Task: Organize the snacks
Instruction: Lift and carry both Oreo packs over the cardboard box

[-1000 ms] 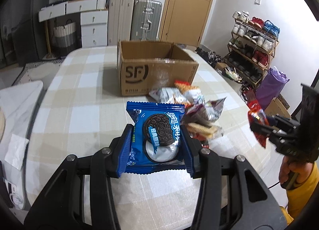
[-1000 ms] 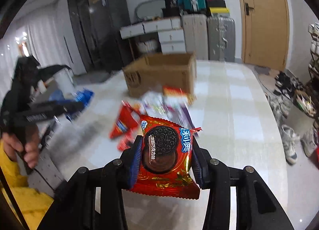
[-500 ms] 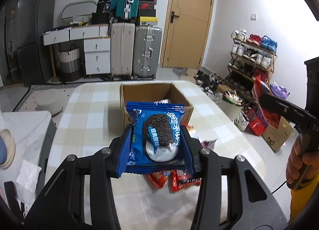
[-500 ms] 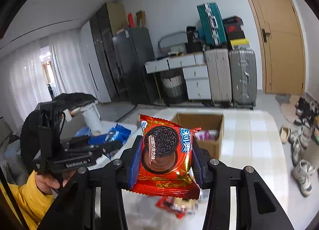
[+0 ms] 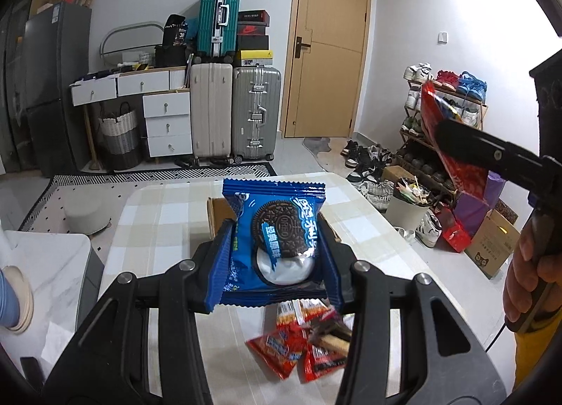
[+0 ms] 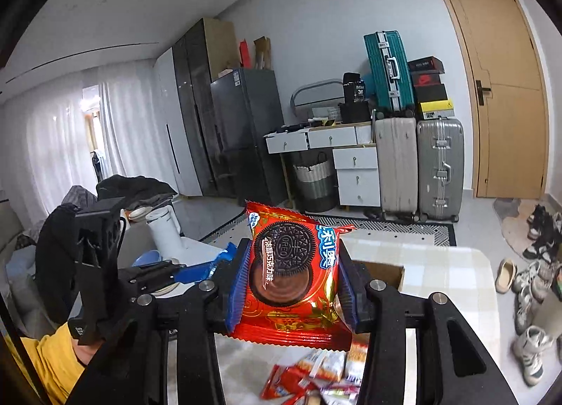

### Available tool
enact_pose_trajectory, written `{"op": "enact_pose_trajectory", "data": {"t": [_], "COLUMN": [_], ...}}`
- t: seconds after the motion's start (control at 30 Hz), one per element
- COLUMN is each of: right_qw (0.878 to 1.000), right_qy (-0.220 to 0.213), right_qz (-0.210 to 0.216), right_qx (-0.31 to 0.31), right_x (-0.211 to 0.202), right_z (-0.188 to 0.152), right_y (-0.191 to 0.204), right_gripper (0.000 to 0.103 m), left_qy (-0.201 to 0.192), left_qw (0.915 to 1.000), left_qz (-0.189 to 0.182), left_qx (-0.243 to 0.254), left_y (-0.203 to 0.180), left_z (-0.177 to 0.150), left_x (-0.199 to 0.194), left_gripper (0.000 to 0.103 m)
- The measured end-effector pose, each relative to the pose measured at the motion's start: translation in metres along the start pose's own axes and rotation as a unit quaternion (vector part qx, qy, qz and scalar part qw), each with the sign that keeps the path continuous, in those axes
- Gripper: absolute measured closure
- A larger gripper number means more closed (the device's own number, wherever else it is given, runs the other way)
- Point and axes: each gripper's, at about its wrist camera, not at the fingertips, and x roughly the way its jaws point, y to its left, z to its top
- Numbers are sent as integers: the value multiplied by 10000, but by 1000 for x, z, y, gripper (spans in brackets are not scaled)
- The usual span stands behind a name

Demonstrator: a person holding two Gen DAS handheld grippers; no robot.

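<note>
lifting both packs clear of the desk (image 5: 168, 215) now, left gripper (image 5: 277, 247) fingers clamped on the blue oreo pack (image 5: 277, 240) and right gripper (image 6: 291, 282) fingers on the red oreo pack (image 6: 291, 278), high over the cardboard box (image 6: 383, 271), drop-in likely next.

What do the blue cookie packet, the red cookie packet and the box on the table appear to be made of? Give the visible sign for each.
Blue cookie packet: seemingly glossy plastic film; crimped serrated ends, shiny highlights.
Red cookie packet: probably foil-like film; metallic gold sheen, creases.
Box: likely cardboard; matte brown wall with a raw cut edge.
</note>
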Motion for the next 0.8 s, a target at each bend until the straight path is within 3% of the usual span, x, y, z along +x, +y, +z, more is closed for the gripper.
{"op": "enact_pose_trajectory", "data": {"t": [0.2,0.43,0.8], "right_qw": [9999,9982,9881], "right_qy": [89,584,1434], "right_qz": [-27,-159,-279], "right_qx": [-62,28,487], "right_x": [36,111,212], "right_z": [18,18,-20], "right_y": [-12,-47,-115], "right_gripper": [59,59,59], "left_qy": [145,549,1420], "left_qw": [9999,9985,9889], "left_qz": [69,80,156], "left_qx": [26,-30,-407], "left_y": [4,20,56], "left_z": [31,57,41], "left_x": [47,131,275], "left_gripper": [61,60,60]}}
